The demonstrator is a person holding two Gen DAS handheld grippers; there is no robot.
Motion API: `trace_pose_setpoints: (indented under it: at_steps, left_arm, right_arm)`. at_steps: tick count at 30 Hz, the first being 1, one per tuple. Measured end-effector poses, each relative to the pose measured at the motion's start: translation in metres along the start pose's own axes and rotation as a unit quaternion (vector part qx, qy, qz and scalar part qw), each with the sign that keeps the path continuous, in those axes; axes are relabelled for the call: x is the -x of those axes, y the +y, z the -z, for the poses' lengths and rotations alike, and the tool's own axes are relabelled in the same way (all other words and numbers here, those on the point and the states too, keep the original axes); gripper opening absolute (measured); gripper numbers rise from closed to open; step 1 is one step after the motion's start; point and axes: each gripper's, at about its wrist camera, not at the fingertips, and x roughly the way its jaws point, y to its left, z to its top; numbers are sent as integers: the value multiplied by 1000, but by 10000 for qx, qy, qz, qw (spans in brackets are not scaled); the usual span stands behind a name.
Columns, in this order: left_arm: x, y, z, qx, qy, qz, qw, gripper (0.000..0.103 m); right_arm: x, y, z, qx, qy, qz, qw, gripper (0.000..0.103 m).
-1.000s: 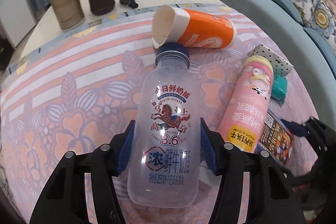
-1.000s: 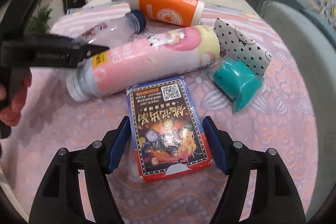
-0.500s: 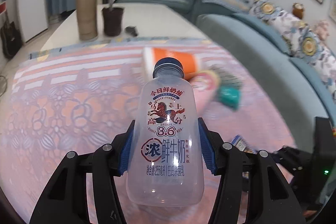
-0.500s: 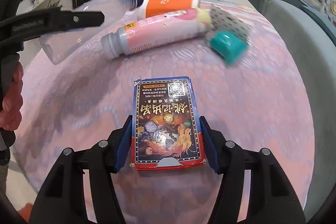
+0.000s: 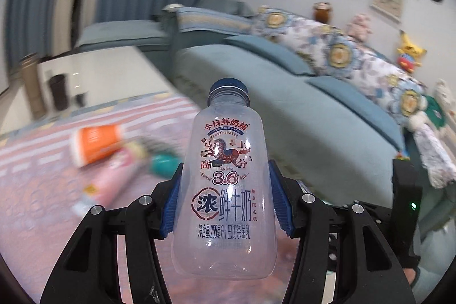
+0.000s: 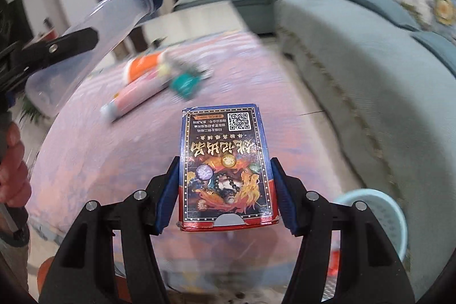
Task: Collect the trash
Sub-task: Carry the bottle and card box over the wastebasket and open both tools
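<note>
Left tongs (image 5: 225, 204) pinch the empty bottle (image 5: 225, 178) mid-frame, right tongs (image 6: 226, 195) pinch the card box (image 6: 226, 170) at centre, both held above the worktop (image 6: 114, 161). Bin (image 6: 379, 218) sits at lower right. Risk: the slick bottle could slip out if the swing jerks, and the box could miss the rim.

The left wrist view looks forward along its gripper (image 5: 225, 201), held above the counter (image 5: 42, 190) and facing the long blue-grey sofa (image 5: 285, 93) and picture wall; the clear plastic milk bottle with a blue cap (image 5: 225, 190) fills its near centre. The right wrist view looks down along its gripper (image 6: 226, 193) over the flat printed cardboard box (image 6: 226, 167). Both share the bottle, the sofa, and the blurred orange-and-white tube (image 5: 95, 143) lying on the counter.
</note>
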Motion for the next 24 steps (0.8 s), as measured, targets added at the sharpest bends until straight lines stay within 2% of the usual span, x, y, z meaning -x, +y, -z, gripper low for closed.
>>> trace_pose_setpoints:
  at_steps: [6, 10, 16, 20, 24]
  left_arm:
    - [-19, -85, -8, -511, 17, 580, 9970, 53]
    - [-46, -134, -2, -681, 253, 992, 9924, 53]
    - [-99, -176, 30, -729, 950, 1424, 9825, 53]
    - [-131, -191, 54, -710, 1395, 1581, 9749, 53]
    - [-158, -196, 79, -574, 1816, 1708, 9667, 53]
  right_arm:
    - [58, -78, 15, -621, -365, 611, 9955, 57]
    - [75, -129, 32, -1080, -400, 958, 9887, 57]
    - [77, -189, 65, -1709, -215, 1301, 9764, 57]
    - [74, -218, 86, -2110, -44, 1379, 9677, 57]
    - [64, -241, 101, -2485, 187, 1239, 9605, 57]
